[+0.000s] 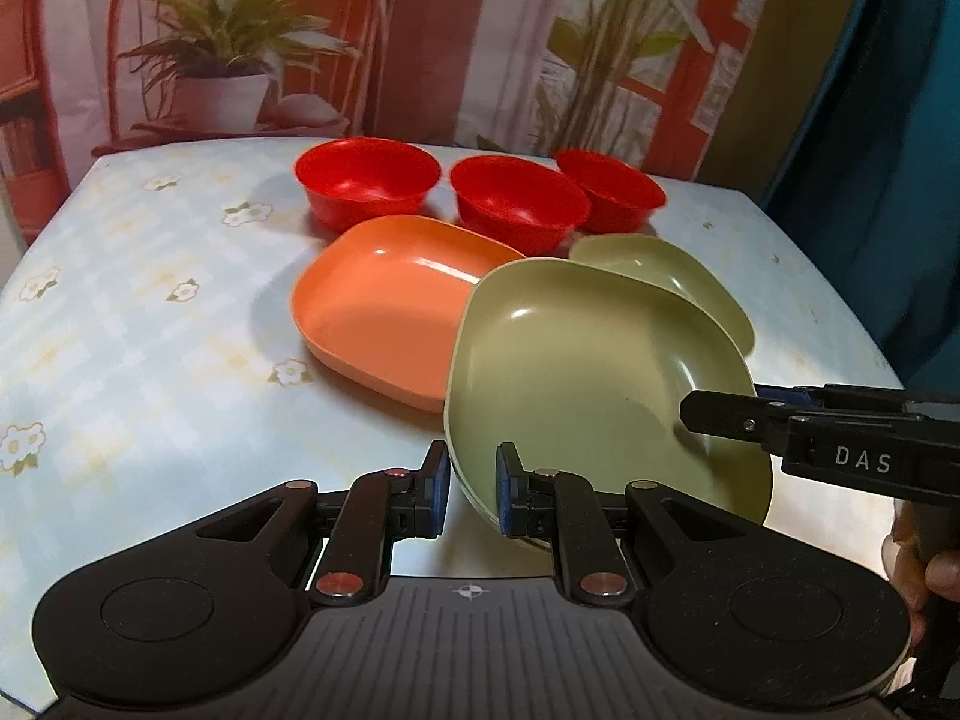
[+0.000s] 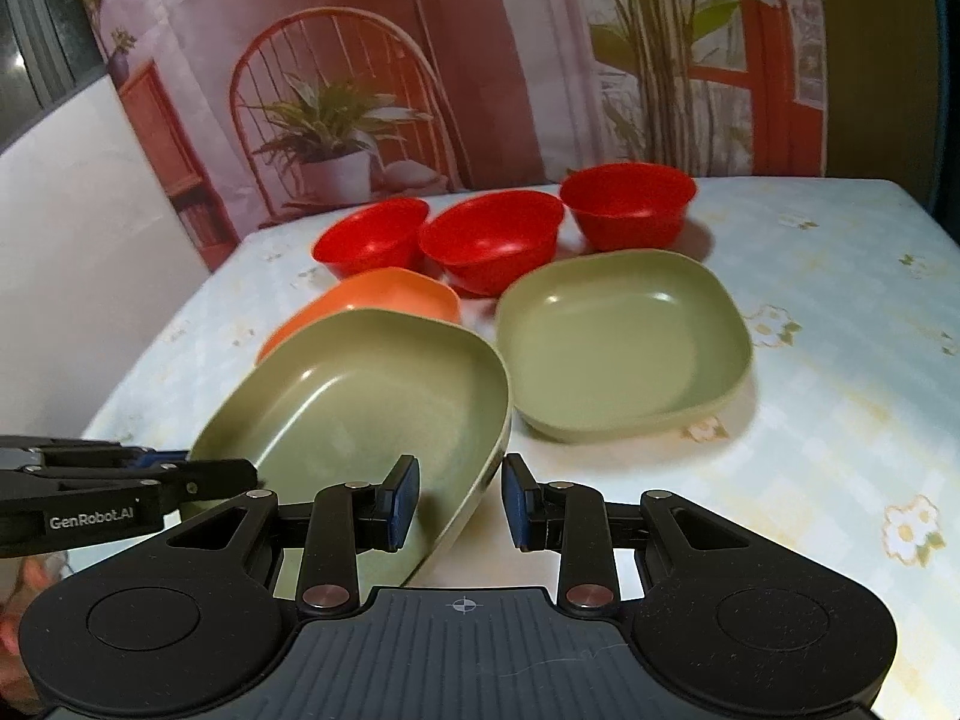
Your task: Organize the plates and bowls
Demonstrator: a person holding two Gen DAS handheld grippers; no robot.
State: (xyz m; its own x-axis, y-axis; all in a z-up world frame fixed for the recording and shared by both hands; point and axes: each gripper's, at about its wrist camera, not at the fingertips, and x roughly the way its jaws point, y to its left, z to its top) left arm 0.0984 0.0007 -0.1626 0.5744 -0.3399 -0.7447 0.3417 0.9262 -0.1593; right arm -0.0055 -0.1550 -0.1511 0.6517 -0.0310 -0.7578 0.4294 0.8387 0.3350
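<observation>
A: Position of the near green plate (image 1: pixel 588 384)?

B: Raised and tilted above the bench (image 1: pixel 150 360), overlapping the orange plate (image 1: pixel 384 306) on one side and the second green plate (image 2: pixel 624 348) on the other. Both of those lying flat on the cloth. Three red bowls (image 1: pixel 367 186) in a row behind, standing separately, not nested.

A: State of the left gripper (image 1: pixel 472 489)?

B: Fingers straddling the near rim, one blue pad outside, one inside. Gap visible on the outer side; not clamped, judged open around the rim.

A: And the right gripper (image 2: pixel 461 495)?

B: Same arrangement at the opposite edge: left pad inside the dish, right pad clear of the wall. Also spread, not pinching. What actually bears the plate's weight: cannot tell from either view.

A: Handling properties?

B: Likely moulded plastic: light, stiff, unlikely to break if dropped. Glossy highlights suggest a slick surface, so slip between the pads a fair risk. Raised wall thin enough for a pinch.

A: Recommended hold?

B: Mid-rim, pads square across the wall, well seated rather than at the lip. Corner grips best avoided because of curvature. For stacking onto the matching green plate, level carriage advised.
</observation>
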